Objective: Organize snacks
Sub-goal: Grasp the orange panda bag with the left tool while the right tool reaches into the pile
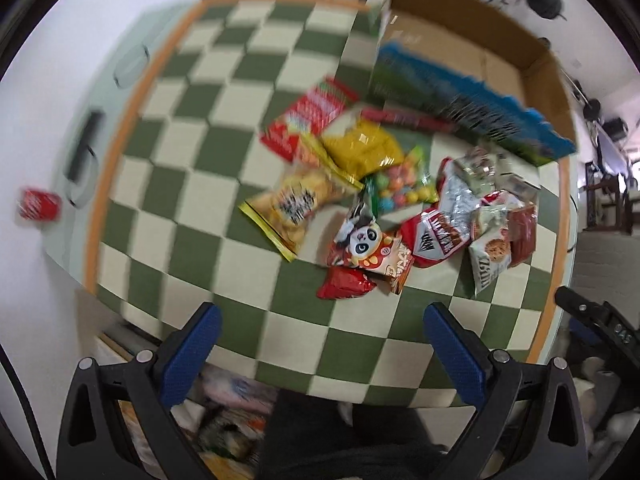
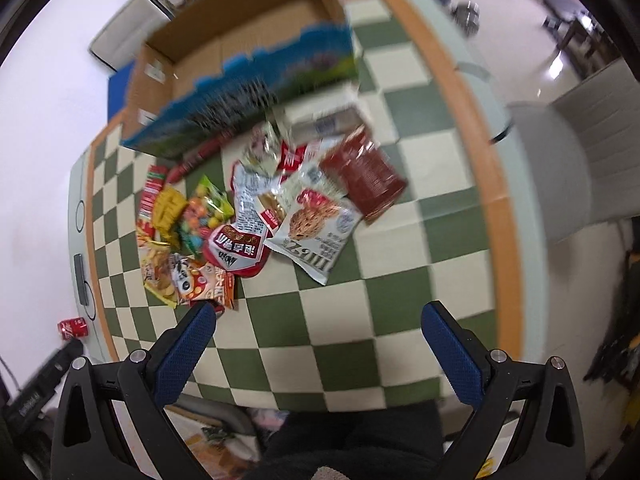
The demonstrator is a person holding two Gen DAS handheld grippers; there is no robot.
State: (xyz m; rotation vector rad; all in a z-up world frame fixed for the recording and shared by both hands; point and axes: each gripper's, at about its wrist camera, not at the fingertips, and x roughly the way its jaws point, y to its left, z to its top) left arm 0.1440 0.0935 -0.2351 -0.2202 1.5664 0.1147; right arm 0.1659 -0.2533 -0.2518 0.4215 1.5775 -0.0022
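blue textured fingers (image 1: 454, 354) wide, both grippers; crinkly snack packets (image 1: 384, 200) heaped; cardboard box (image 1: 480, 52).

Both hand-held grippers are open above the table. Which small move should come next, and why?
Probably lower the right hand-held gripper toward the white cookie packet: it lies nearest on the pile's edge, and the open cardboard box behind holds no snacks that I can see.

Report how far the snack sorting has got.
Done: nothing visible; the cardboard box looks empty inside. In hand: nothing; the left gripper and right gripper are both open above the near table edge. Left: the whole snack pile lies loose on the checkered cloth.
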